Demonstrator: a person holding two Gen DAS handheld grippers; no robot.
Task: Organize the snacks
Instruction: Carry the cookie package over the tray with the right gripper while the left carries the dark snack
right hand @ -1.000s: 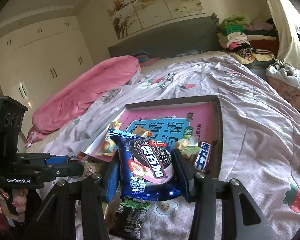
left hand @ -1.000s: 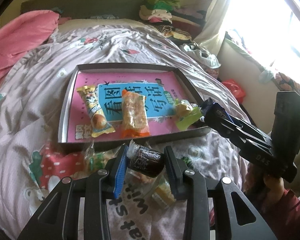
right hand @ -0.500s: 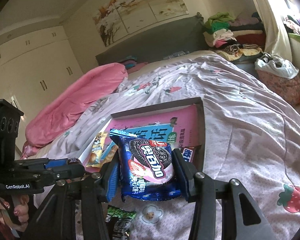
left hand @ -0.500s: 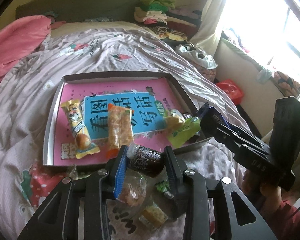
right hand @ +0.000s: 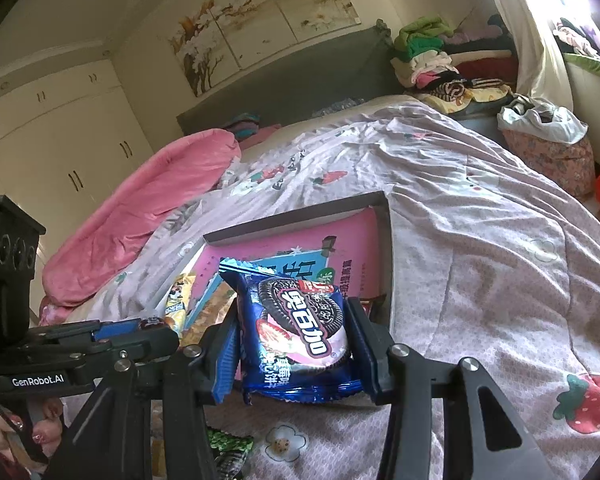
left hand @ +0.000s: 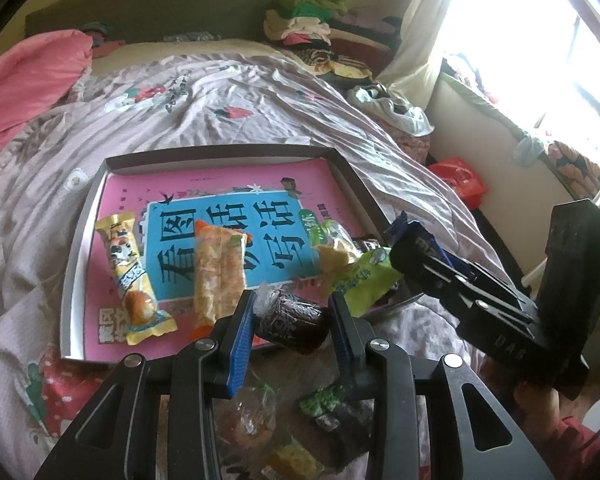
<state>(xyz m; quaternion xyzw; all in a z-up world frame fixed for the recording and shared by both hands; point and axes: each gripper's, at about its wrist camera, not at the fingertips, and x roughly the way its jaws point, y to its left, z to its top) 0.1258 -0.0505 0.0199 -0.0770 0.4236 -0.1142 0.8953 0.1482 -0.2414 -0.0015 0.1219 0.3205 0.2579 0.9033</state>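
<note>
My left gripper (left hand: 294, 322) is shut on a small dark brown wrapped snack (left hand: 290, 320), held over the near rim of the shallow tray (left hand: 76, 248) on the bed. In the tray lie a yellow cake pack (left hand: 130, 280), an orange snack pack (left hand: 218, 276) and a green packet (left hand: 360, 276) on a pink and blue book. My right gripper (right hand: 292, 344) is shut on a blue cookie pack (right hand: 296, 328), held over the tray's near right corner. It shows in the left wrist view as the right gripper (left hand: 412, 248) at the tray's right edge.
Several loose snacks (left hand: 268, 428) lie on the quilt under my left gripper, and a green wrapper (right hand: 228, 444) sits below my right. A pink blanket (right hand: 140, 216) lies at the bed's left. Folded clothes (left hand: 312, 28) and bags (left hand: 396, 112) stand by the window side.
Both grippers have moved forward over the bed toward the tray, each keeping hold of its snack. The tray has come nearer and lower in both views.
</note>
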